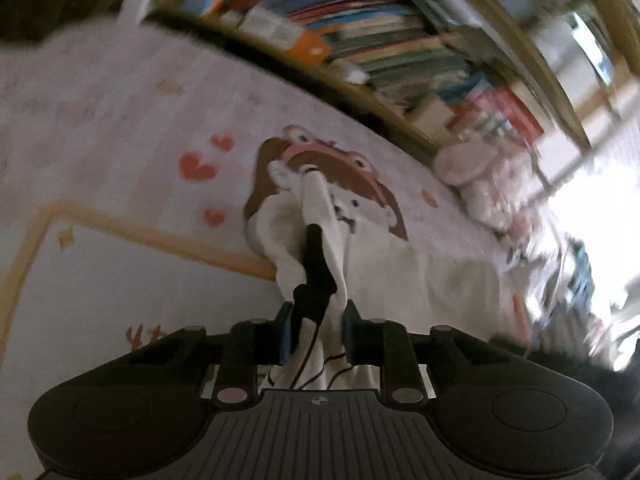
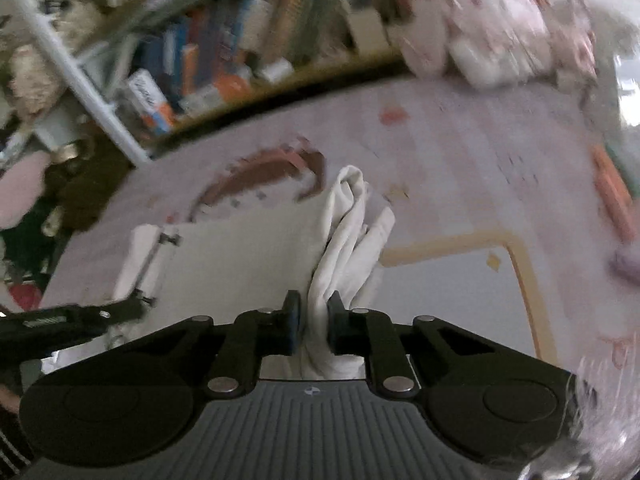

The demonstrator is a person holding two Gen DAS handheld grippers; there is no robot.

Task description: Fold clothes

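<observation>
Both sets of jaws are clenching cloth right now: the left gripper (image 1: pixel 316 332) is pinching a bunched fold of the white garment (image 1: pixel 400 276) between its blue-padded fingers (image 1: pixel 286 332), and the right gripper (image 2: pixel 312 326) is squeezing another gathered edge of the same soft fabric. From the left wrist view, the cloth is rising in a twisted, rope-like ridge out of the jaws, with thin dark lines printed on it and a black patch running up the ridge; what that patch is, the blur is not letting me tell. The rest of the garment is spreading limp and creased over the cartoon girl print (image 1: pixel 344 176) on the pale pink bedspread (image 1: pixel 120 128). From the right wrist view, the fabric is fanning out of the jaws in long smooth pleats, and a flat white panel is lying just left of those pleats, below the brown hair of the print. Beyond that panel the left gripper's dark body is showing. Red hearts (image 1: pixel 196 166) are sitting left of the cartoon girl, and a tan rounded border (image 1: pixel 152 232) is curving below them around a paler patch. Behind the print, a shelf of books (image 1: pixel 360 28) is running in a blurred band of coloured spines, and a fluffy pink plush toy (image 1: pixel 480 176) is sitting to the right of the print.
</observation>
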